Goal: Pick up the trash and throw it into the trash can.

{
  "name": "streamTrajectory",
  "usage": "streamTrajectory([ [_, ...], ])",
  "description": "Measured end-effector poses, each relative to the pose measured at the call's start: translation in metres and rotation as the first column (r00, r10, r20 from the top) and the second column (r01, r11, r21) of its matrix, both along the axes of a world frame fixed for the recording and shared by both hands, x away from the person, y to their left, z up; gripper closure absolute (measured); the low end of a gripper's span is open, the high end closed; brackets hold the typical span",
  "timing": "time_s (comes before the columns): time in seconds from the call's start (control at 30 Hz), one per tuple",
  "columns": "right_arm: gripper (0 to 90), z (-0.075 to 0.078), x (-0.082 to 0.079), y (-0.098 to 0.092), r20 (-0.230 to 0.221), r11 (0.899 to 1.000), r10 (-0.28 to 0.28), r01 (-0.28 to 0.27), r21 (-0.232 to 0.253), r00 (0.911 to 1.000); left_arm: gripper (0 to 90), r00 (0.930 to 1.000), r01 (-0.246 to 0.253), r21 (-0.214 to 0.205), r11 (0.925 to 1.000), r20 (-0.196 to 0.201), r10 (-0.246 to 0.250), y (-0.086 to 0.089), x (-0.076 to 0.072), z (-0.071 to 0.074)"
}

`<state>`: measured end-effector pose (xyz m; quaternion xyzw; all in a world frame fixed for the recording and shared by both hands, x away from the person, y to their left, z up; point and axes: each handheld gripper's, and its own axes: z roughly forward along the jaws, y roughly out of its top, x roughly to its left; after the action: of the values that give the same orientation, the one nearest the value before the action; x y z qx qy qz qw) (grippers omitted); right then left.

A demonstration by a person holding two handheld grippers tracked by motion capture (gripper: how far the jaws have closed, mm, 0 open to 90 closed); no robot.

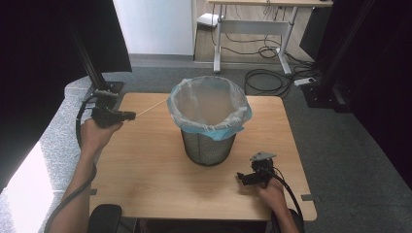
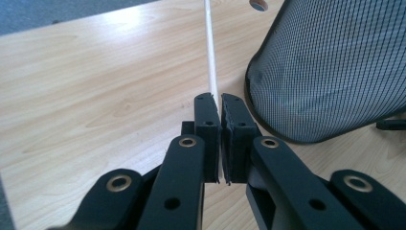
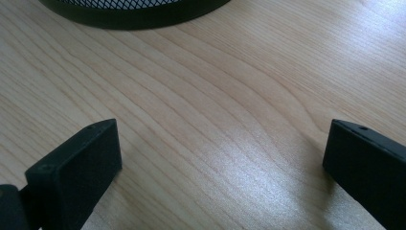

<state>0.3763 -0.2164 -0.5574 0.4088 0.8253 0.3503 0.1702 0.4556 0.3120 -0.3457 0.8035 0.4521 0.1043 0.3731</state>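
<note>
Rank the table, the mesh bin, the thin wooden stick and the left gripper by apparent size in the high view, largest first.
1. table
2. mesh bin
3. thin wooden stick and left gripper: similar length, too close to rank.

Thin pale wooden stick [image 1: 151, 109], straight, long and slender like a skewer, light cream colour. One end clamped between the closed pads of the left gripper [image 1: 130, 115], the rest pointing out past them toward the rim of the mesh bin [image 1: 209, 148], far tip near the bin's blue-edged liner. Held off the tabletop, roughly level with a slight upward slant in the high view. In the left gripper view the stick [image 2: 211, 57] runs straight away from the jaws, just beside the bin's black mesh wall.
</note>
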Motion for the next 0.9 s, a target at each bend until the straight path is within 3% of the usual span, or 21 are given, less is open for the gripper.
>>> streamTrajectory([
  [0.3,0.0,0.000,0.000,0.000,0.001,1.000,-0.001,0.001,0.001,1.0000,86.5,0.9995,0.002,-0.003,1.0000,0.031,-0.002,0.000,0.001,0.035],
  [0.63,0.0,0.000,0.000,0.000,0.000,1.000,-0.002,0.002,0.002,1.0000,86.5,0.9943,0.029,-0.025,0.9993,0.103,-0.027,-0.007,-0.004,0.095],
  [0.73,0.0,0.000,0.000,0.000,0.001,1.000,-0.001,0.001,0.001,1.0000,86.5,0.9903,0.065,-0.033,0.9973,0.125,-0.060,-0.018,-0.007,0.112],
  [0.9,0.0,0.000,0.000,0.000,0.000,1.000,-0.001,0.001,0.001,1.0000,86.5,0.9810,0.141,-0.024,0.9897,0.138,-0.137,-0.050,-0.007,0.124],
])
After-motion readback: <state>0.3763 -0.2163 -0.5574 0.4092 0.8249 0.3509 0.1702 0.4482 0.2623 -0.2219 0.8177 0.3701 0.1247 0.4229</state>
